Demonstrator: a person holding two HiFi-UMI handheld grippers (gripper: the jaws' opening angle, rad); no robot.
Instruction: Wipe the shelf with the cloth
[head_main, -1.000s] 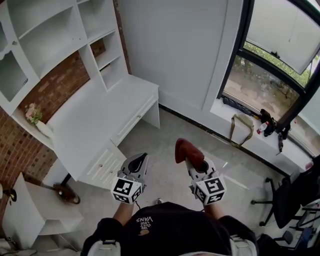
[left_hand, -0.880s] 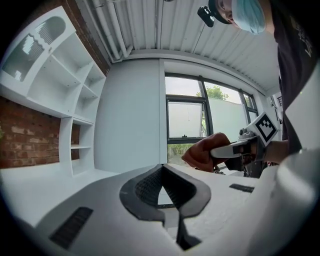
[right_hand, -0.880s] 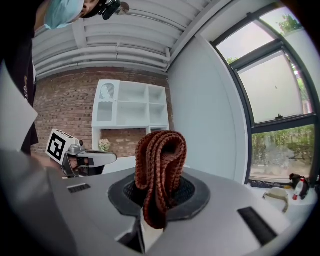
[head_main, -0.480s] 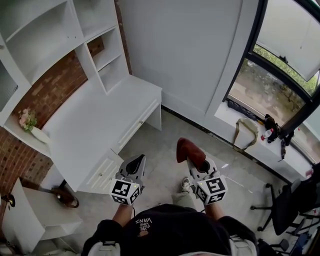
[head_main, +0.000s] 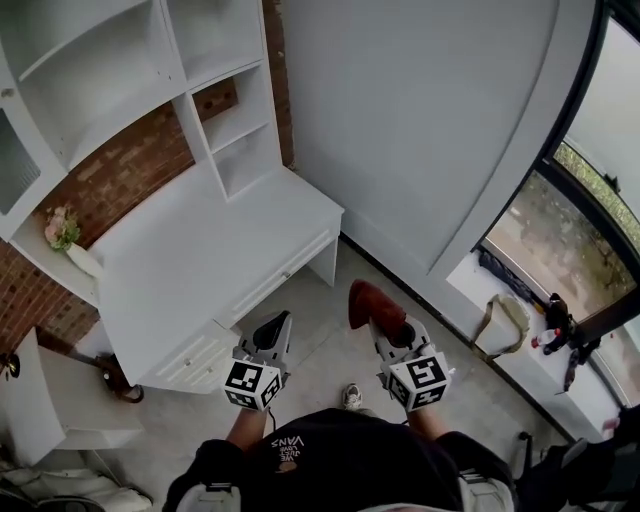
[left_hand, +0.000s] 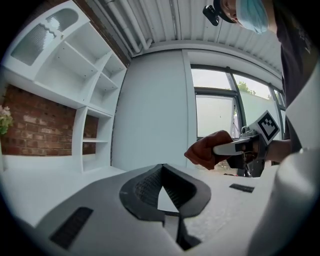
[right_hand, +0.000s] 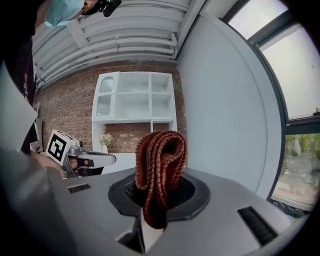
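Observation:
A folded red-brown knitted cloth (head_main: 372, 303) sticks up from my right gripper (head_main: 386, 326), which is shut on it; in the right gripper view the cloth (right_hand: 159, 170) stands between the jaws of that gripper (right_hand: 155, 202). My left gripper (head_main: 277, 324) is held beside it at the same height, shut with nothing in it (left_hand: 161, 174). The cloth (left_hand: 207, 149) also shows in the left gripper view. The white shelf unit (head_main: 215, 130) stands against a brick wall above a white desk (head_main: 200, 250), ahead and to the left. Both grippers hang over the floor, apart from the shelf.
A vase of pale flowers (head_main: 65, 232) sits on a side shelf at the left. A low white cabinet (head_main: 50, 400) and a brown bag (head_main: 112, 378) stand at the lower left. A plain white wall (head_main: 420, 130) lies ahead; a window sill with a tan bag (head_main: 497, 320) is at the right.
The view has shifted: the desk and shelf unit now lie nearer the middle, and the window has slid off to the right. Both grippers keep the same pose, the cloth still held.

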